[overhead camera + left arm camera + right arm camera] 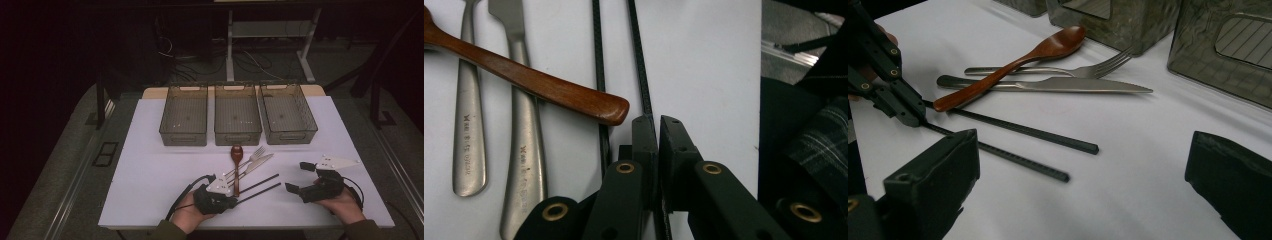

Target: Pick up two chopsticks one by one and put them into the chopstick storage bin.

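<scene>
A: How does the left claw [653,121] stand?

B: Its jaws are clenched on one black chopstick [639,65], pinching it right at the near end. In the left gripper view the stick runs straight away from the pads; the second chopstick [599,60] lies just beside it, outside the jaws and under the tip of the wooden spoon's handle [574,97].

A: And how would that stick handle?

B: By the look of it, thin, light and stiff, with a ribbed or woven surface that should give the pads some bite. Gripped at the very end it would likely swing or pivot when lifted, so a hold nearer the middle seems safer.

A: What lies beyond it?

B: The spoon rests across the knife [524,165] and touches the fork [466,135]; both look like smooth metal, heavier and more slippery. Lifting the stick could nudge the spoon handle lying close by.

A: The right claw [301,176]?

B: Released, jaws wide apart and nothing between them, hovering over the counter [150,170] to the right of the cutlery.

A: And farther out?

B: Three translucent bins [237,120] stand side by side at the back of the counter, well apart from the chopsticks.
</scene>
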Demonstrator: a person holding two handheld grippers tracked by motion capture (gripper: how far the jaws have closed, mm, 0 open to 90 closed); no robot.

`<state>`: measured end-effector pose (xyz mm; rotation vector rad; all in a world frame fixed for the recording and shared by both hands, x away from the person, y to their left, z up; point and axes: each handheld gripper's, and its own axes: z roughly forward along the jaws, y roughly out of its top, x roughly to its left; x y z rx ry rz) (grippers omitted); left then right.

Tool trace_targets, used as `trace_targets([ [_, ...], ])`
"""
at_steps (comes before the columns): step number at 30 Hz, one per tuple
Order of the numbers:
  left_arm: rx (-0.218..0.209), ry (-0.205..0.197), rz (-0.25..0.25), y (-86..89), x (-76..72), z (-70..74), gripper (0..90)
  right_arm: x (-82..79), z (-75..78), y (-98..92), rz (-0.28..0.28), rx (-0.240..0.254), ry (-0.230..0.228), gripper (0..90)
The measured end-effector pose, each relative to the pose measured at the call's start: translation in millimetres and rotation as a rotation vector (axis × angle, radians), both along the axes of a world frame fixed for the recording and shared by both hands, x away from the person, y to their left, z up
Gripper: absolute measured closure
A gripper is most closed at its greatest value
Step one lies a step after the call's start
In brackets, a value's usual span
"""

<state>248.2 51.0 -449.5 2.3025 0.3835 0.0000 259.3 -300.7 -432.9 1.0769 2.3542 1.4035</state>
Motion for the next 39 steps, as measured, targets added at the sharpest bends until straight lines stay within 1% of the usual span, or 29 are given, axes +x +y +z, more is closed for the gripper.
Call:
trace_targets([
  [2, -0.002, 0.013, 0.011, 1.7, -0.4, -0.6, 85.0, -0.1, 0.2, -0.4, 0.001, 0.002, -0.001, 0.5],
  [4, -0.003, 0.013, 0.018, 1.4, -1.2, -0.9, 84.5, 0.2, -0.1, -0.2, 0.001, 0.0, -0.002, 0.5],
  [8, 0.003, -0.014, 0.022, 0.4, -4.5, -1.3, 85.2, -0.1, 0.0, 0.2, 0.001, 0.0, 0.0, 0.5],
  [9, 0.009, -0.014, 0.022, 0.2, -4.6, -0.9, 85.6, 0.0, -0.1, 0.2, 0.001, -0.001, 0.0, 0.5],
  [10, 0.011, -0.025, 0.025, -1.3, -5.7, -0.5, 85.8, 0.0, 0.0, 0.2, 0.001, -0.001, 0.0, 0.5],
  [13, 0.016, -0.031, 0.021, -1.6, -6.1, 0.3, 85.9, -0.2, 0.3, -0.2, 0.0, 0.001, 0.0, 0.5],
  [15, 0.018, -0.032, 0.01, -1.5, -6.2, 2.0, 85.9, -0.2, 0.4, -0.5, 0.0, 0.002, -0.001, 0.5],
  [16, 0.004, -0.026, 0.007, -1.3, -7.8, 4.6, 85.9, 0.0, 0.3, -0.8, 0.0, 0.003, -0.002, 0.5],
  [17, -0.001, -0.031, -0.008, -0.2, -7.6, 7.1, 85.9, 0.1, 0.3, -0.9, 0.001, 0.003, -0.003, 0.5],
  [19, -0.009, -0.027, -0.002, 0.4, -8.1, 8.7, 85.9, 0.2, 0.3, -1.1, 0.0, 0.001, -0.007, 0.5],
  [20, -0.025, -0.023, 0.0, 2.5, -7.4, 10.7, 85.9, -0.3, 1.0, -1.5, -0.007, 0.006, -0.007, 0.5],
  [23, -0.026, -0.024, -0.005, 6.4, -5.3, 13.4, 85.9, -0.3, 1.2, -2.2, -0.009, 0.008, -0.01, 0.6],
  [25, -0.049, -0.018, 0.005, 9.9, -4.0, 17.1, 85.9, -0.2, 1.2, -2.1, -0.009, 0.008, -0.012, 0.6],
  [26, -0.049, -0.018, 0.005, 9.9, -4.0, 17.1, 85.9, -0.2, 1.2, -2.1, -0.009, 0.008, -0.012, 0.6],
  [27, -0.068, -0.019, 0.013, 13.3, -2.1, 21.3, 85.9, -0.2, 1.2, -2.0, -0.011, 0.009, -0.011, 0.6],
  [28, -0.068, -0.019, 0.013, 13.3, -2.1, 21.3, 85.9, -0.2, 1.2, -2.0, -0.011, 0.009, -0.011, 0.6],
  [34, -0.123, -0.004, 0.045, 24.8, 5.1, 29.9, 85.9, -0.1, 1.2, -2.4, -0.011, 0.011, -0.013, 0.6],
  [37, -0.141, 0.0, 0.058, 31.1, 9.5, 34.5, 85.8, -0.2, 1.1, -2.2, -0.009, 0.011, -0.012, 0.5],
  [38, -0.141, 0.0, 0.058, 31.1, 9.5, 34.5, 85.8, -0.2, 1.1, -2.2, -0.009, 0.011, -0.012, 0.5],
  [39, -0.149, -0.002, 0.069, 34.3, 12.2, 37.0, 85.8, -0.1, 0.8, -2.2, -0.009, 0.014, -0.011, 0.5],
])
